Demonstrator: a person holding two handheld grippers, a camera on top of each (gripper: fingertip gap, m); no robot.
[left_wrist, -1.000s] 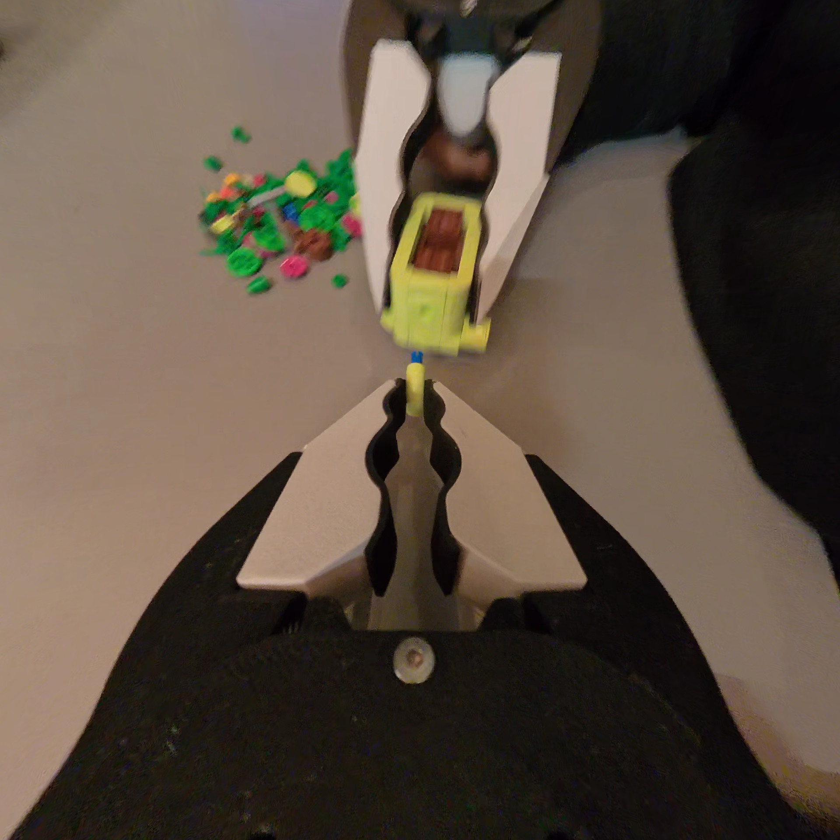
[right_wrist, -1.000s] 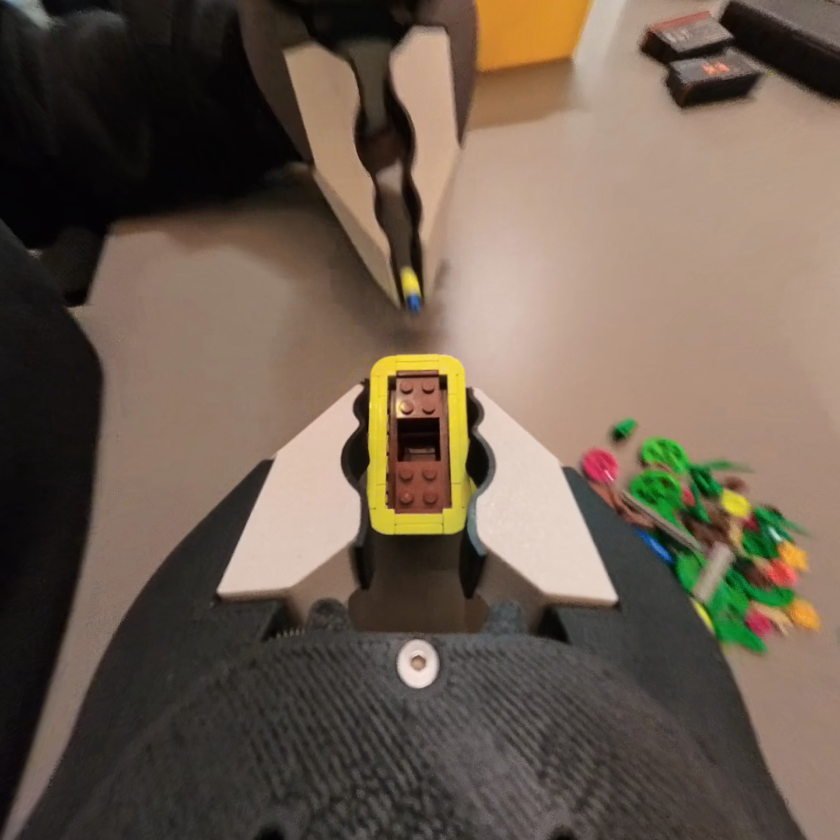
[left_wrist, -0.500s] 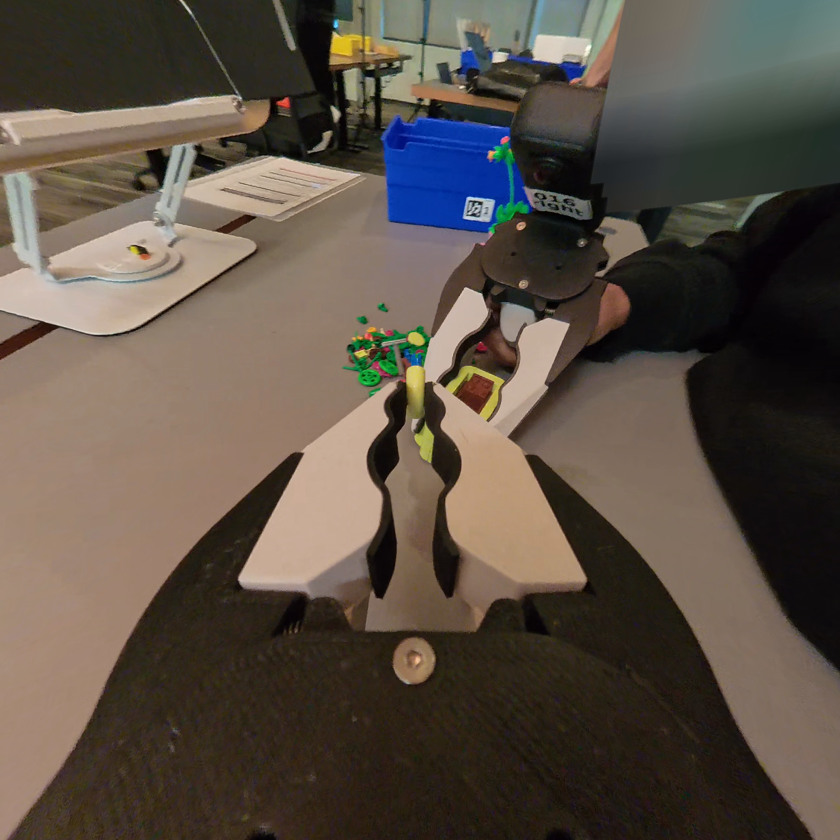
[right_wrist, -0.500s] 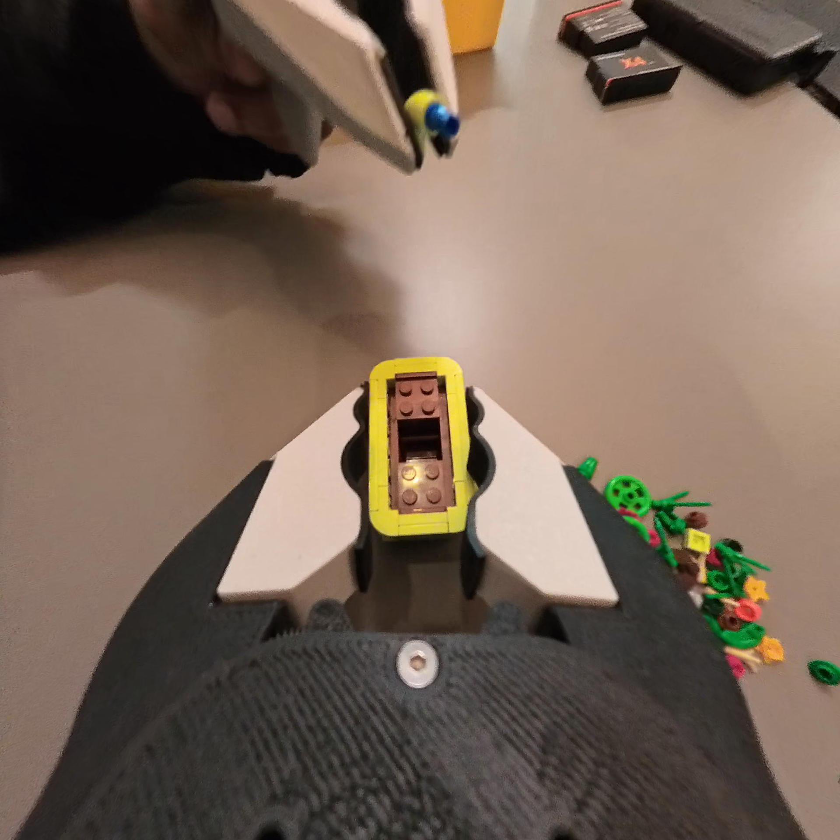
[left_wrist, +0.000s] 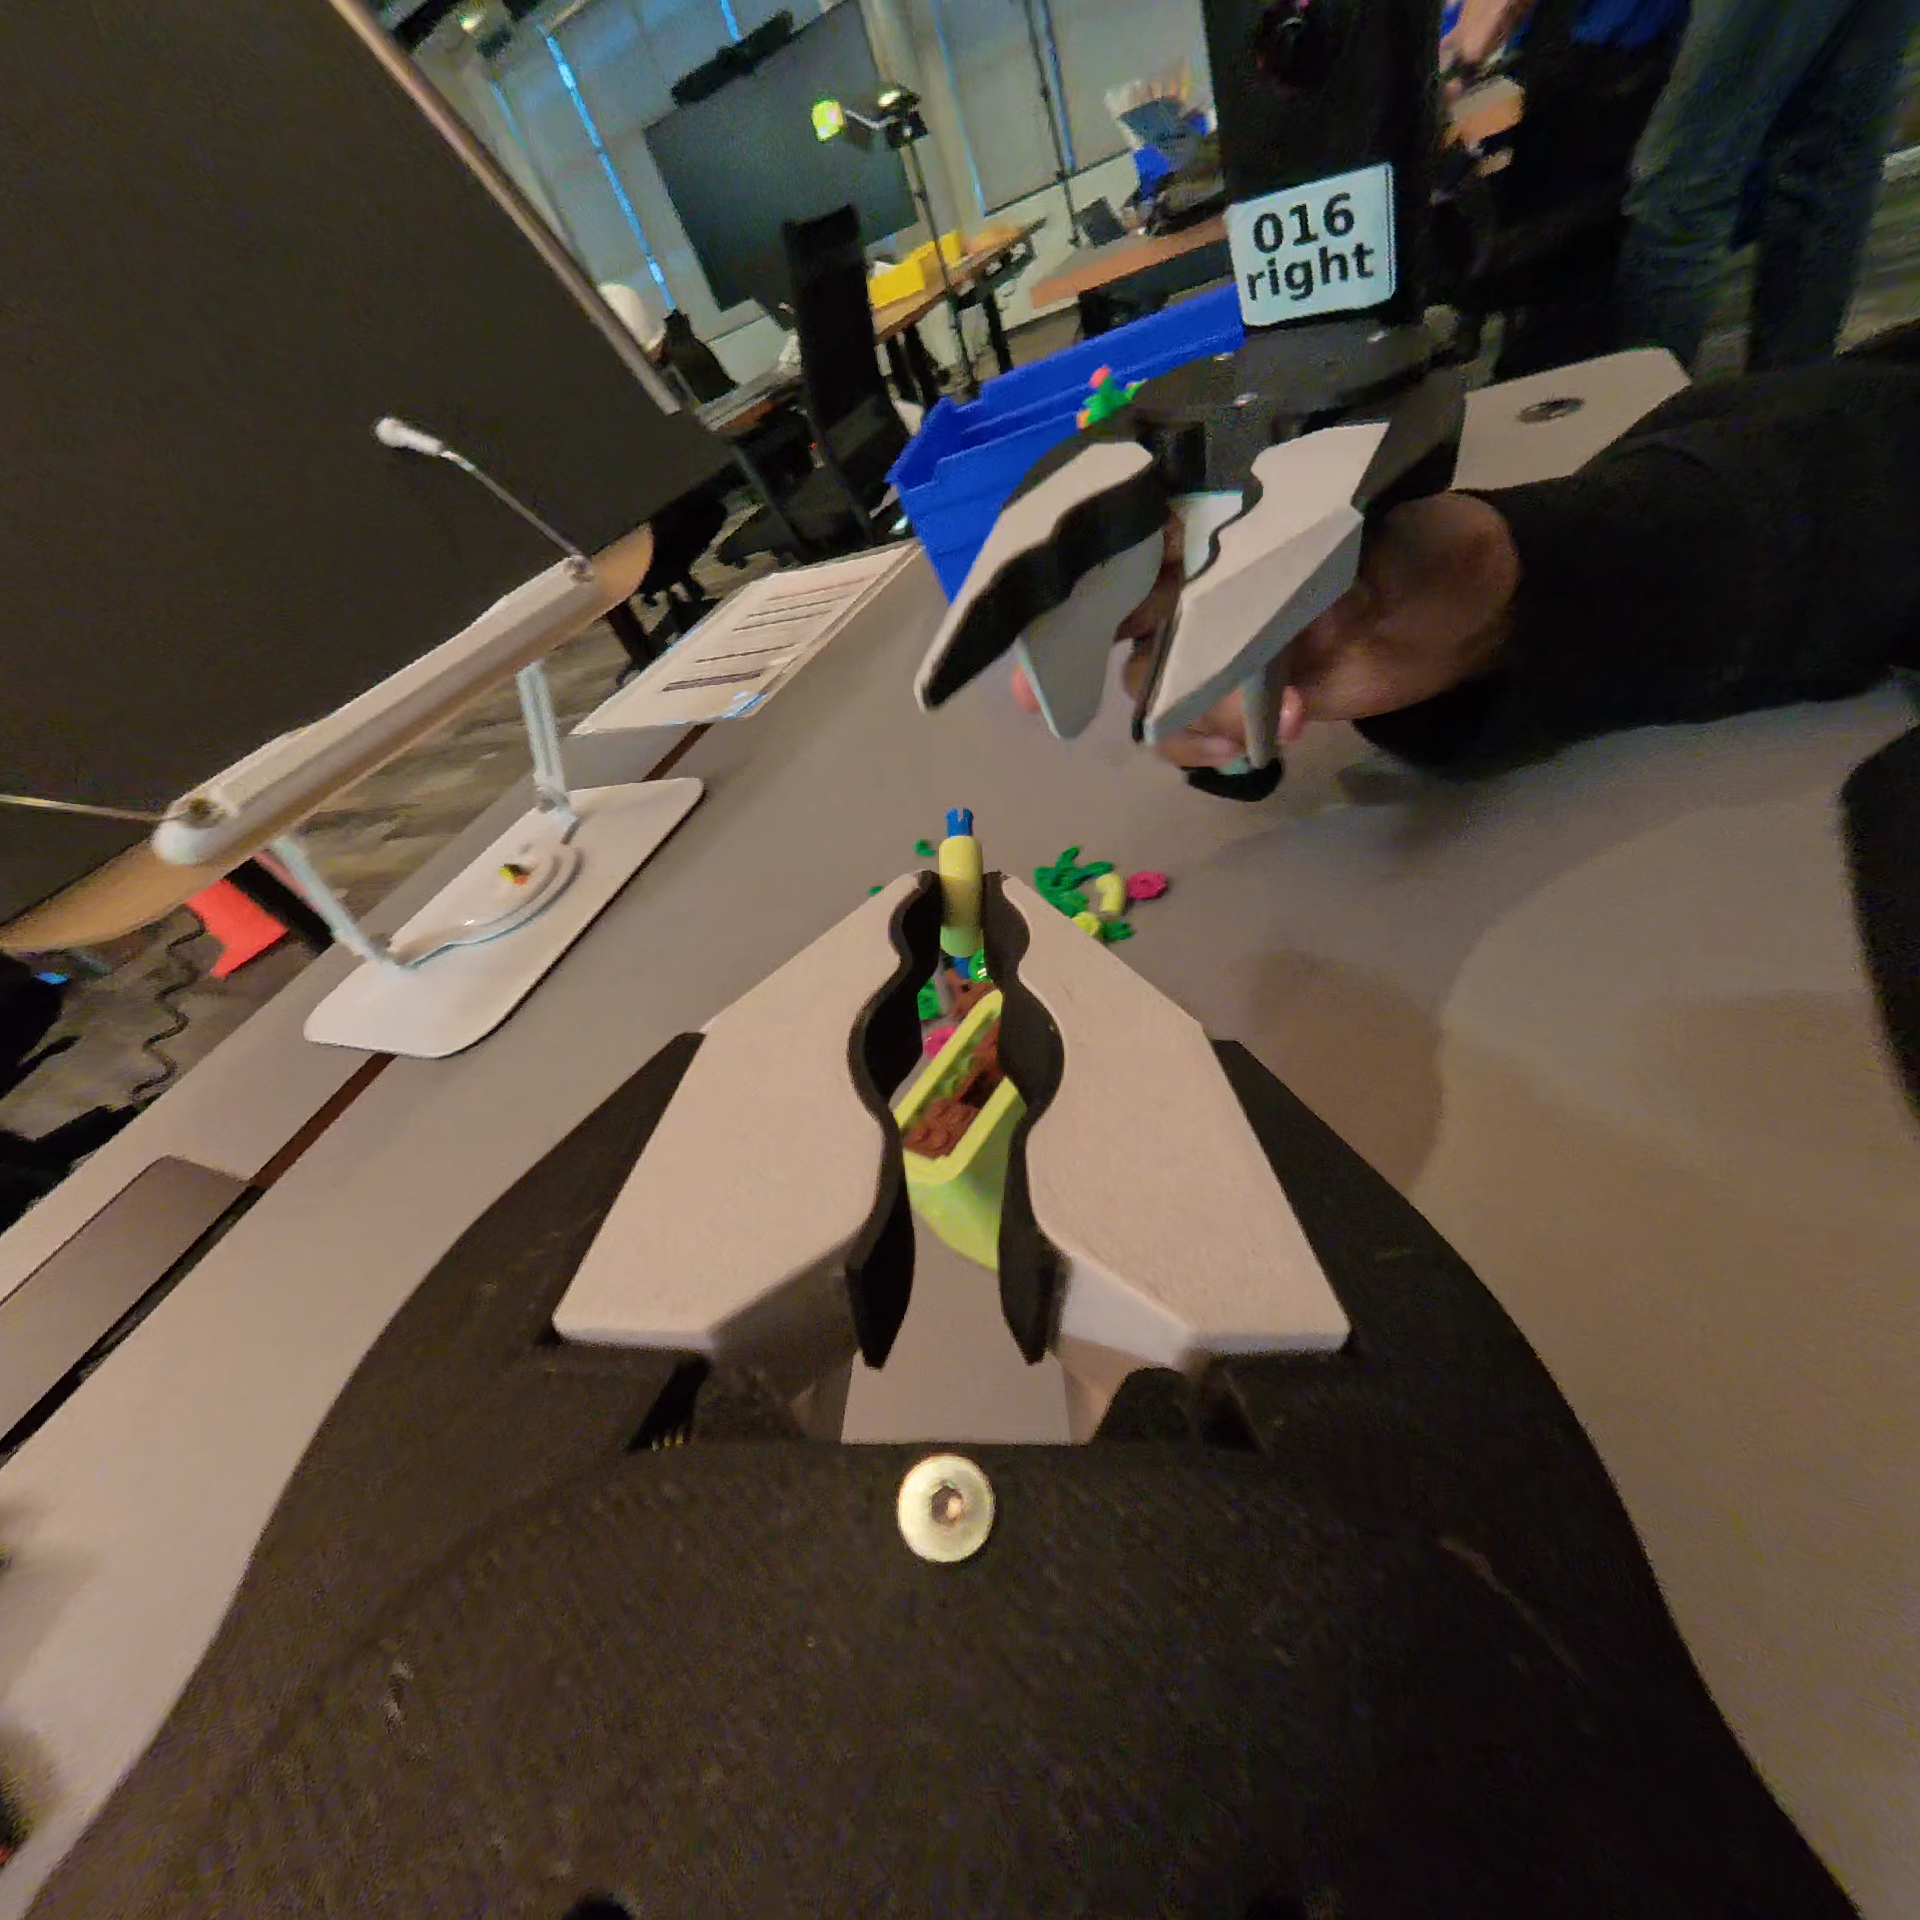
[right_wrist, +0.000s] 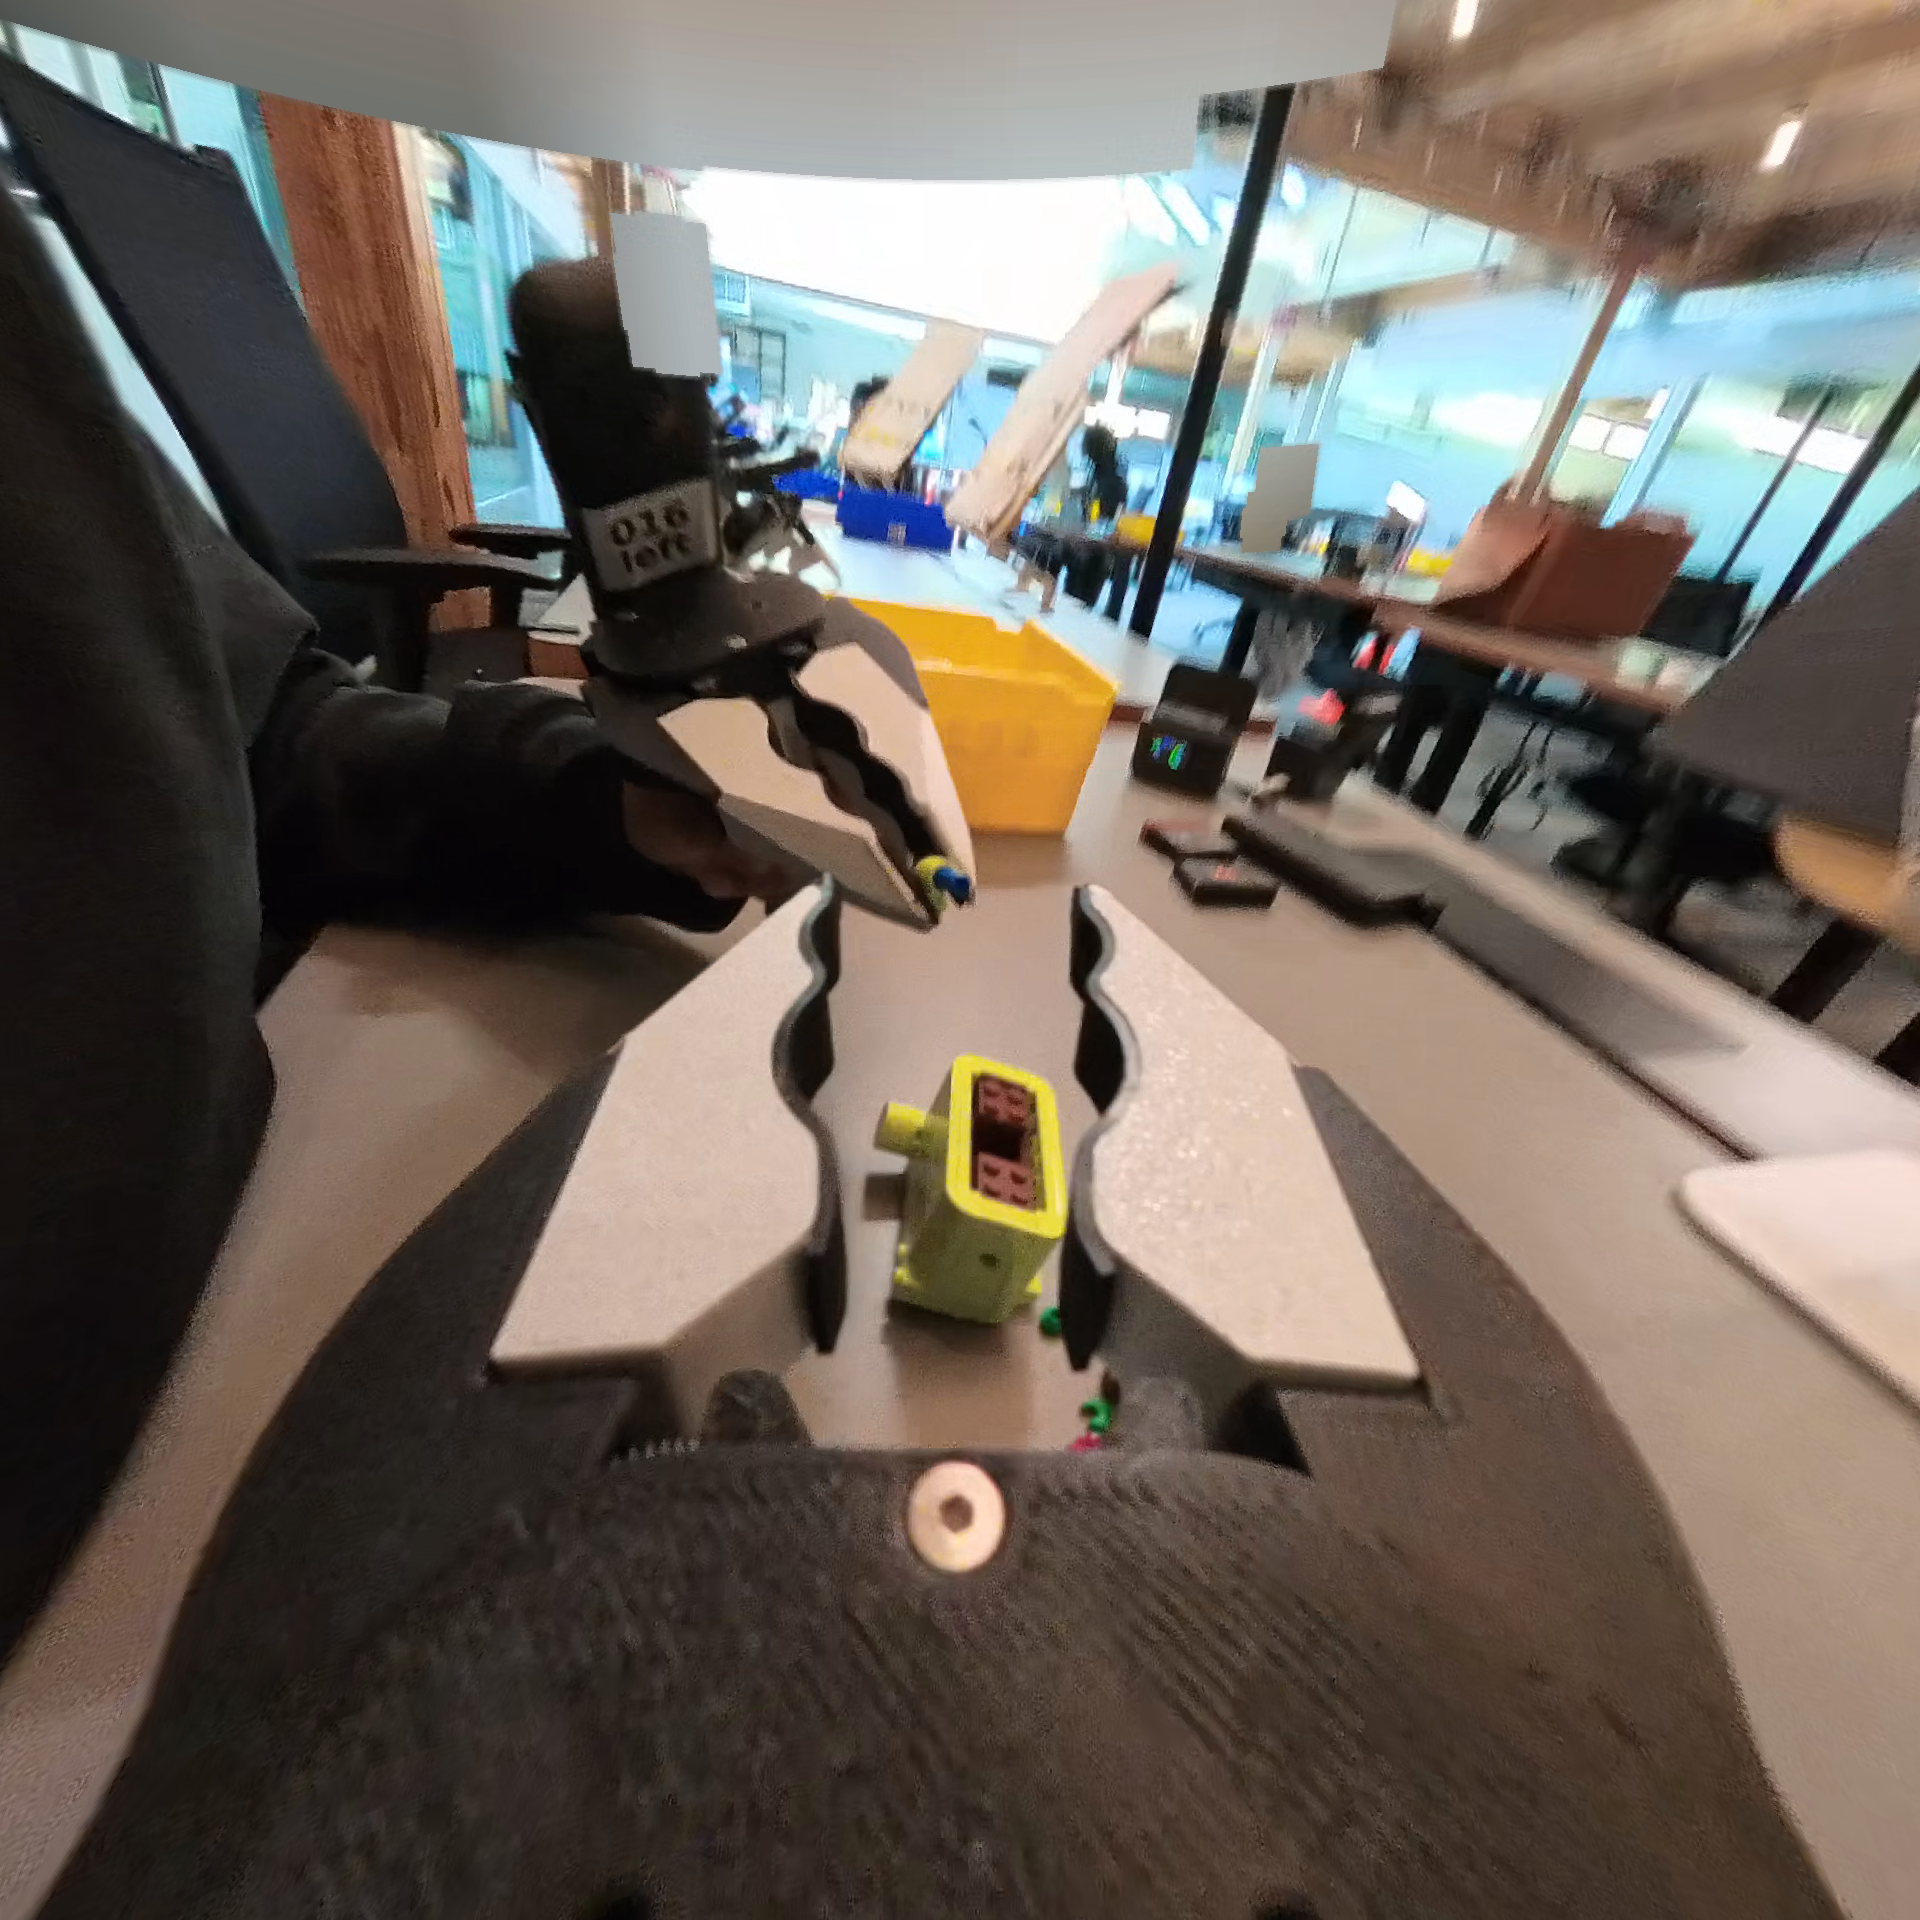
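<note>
Left tool: my left tool (left_wrist: 958, 883) is clamped at its tips on a small yellow peg (left_wrist: 958, 871) with a blue end. It is held up above the table (left_wrist: 1558, 1039); in the right wrist view it (right_wrist: 940, 883) hangs just past my right fingers, peg (right_wrist: 940, 878) pointing down and forward.

Right tool: my right tool (right_wrist: 951, 914) has its fingers (right_wrist: 1195, 1122) well apart and grips nothing. In the left wrist view it (left_wrist: 1039, 717) is raised off the table, my hand (left_wrist: 1382, 634) around its handle.

Brick block: a yellow-green block (right_wrist: 982, 1195) with brown bricks set in its top stands on the table between my right fingers, touching neither. A short yellow stub sticks out of its left side. In the left wrist view it (left_wrist: 951, 1153) shows through the gap of my left fingers, below them.

Loose pieces: small green, pink and yellow bits (left_wrist: 1091, 894) lie on the table beyond the block.

Around: a yellow bin (right_wrist: 1008, 717), a blue bin (left_wrist: 997, 457), a white lamp base (left_wrist: 499, 935).
</note>
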